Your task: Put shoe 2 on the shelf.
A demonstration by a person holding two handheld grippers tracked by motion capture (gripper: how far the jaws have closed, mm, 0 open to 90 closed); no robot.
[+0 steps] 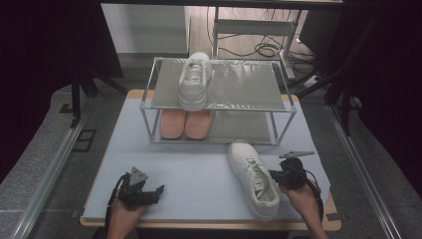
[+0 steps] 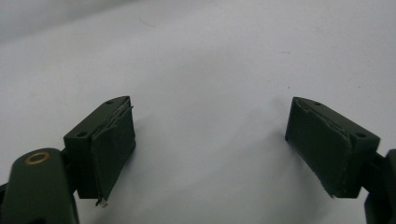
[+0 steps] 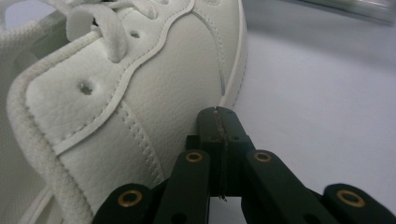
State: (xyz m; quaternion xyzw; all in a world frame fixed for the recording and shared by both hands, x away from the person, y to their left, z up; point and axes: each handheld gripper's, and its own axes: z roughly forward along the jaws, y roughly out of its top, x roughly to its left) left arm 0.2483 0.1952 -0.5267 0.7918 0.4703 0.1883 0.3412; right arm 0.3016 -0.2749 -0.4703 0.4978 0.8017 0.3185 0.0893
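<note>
A white lace-up sneaker [image 1: 254, 179] lies on the blue-grey table mat [image 1: 199, 174] at the front right, toe pointing away from me. My right gripper [image 1: 274, 175] is at its right side with the jaws pressed together and nothing between them. In the right gripper view the gripper's tip [image 3: 218, 114] rests against the leather side of the sneaker [image 3: 140, 93], just above the sole. A matching white sneaker [image 1: 195, 79] stands on the top shelf of the metal rack [image 1: 249, 106]. My left gripper [image 1: 157, 193] rests open at the front left, and its own view has the jaws [image 2: 210, 130] spread over bare mat.
A pair of pink shoes [image 1: 186, 123] sits on the rack's lower shelf, left of centre. The right halves of both shelves are bare. Metal rails run along both sides of the table. Cables and a desk frame lie on the floor behind the rack.
</note>
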